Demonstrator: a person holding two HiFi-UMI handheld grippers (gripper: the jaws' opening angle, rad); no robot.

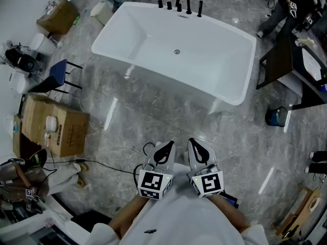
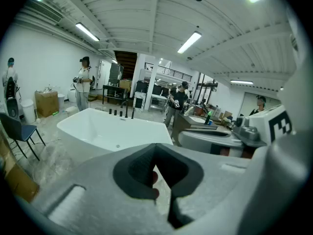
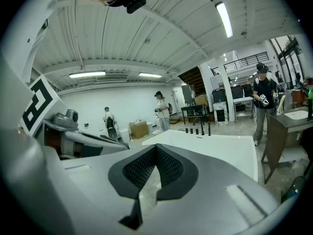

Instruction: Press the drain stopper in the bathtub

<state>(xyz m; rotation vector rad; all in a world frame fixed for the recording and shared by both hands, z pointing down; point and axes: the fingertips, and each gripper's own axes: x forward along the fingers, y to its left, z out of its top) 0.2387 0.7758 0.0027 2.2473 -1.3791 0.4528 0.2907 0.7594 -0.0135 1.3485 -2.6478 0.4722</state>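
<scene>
A white freestanding bathtub point(image 1: 240, 93) stands on the grey marble floor well ahead of me. Its small round metal drain stopper point(image 1: 177, 51) sits in the middle of the tub's bottom, and black faucet fittings point(image 1: 182, 3) rise from the far rim. Both grippers are held close to my body, far from the tub. My left gripper point(image 1: 164, 149) and right gripper point(image 1: 198, 149) are shut with nothing in them. The left gripper view looks past its closed jaws point(image 2: 156, 148) at the tub point(image 2: 98, 126) and stopper point(image 2: 117, 146). In the right gripper view, the tub point(image 3: 215, 148) lies beyond the gripper point(image 3: 156, 147).
A cardboard box point(image 1: 53, 126) and a blue chair point(image 1: 59, 75) stand to the left. A dark table point(image 1: 286, 65) and a blue bucket point(image 1: 277, 116) are at the right. A black cable point(image 1: 107, 142) runs over the floor in front of me. Other people stand behind the tub.
</scene>
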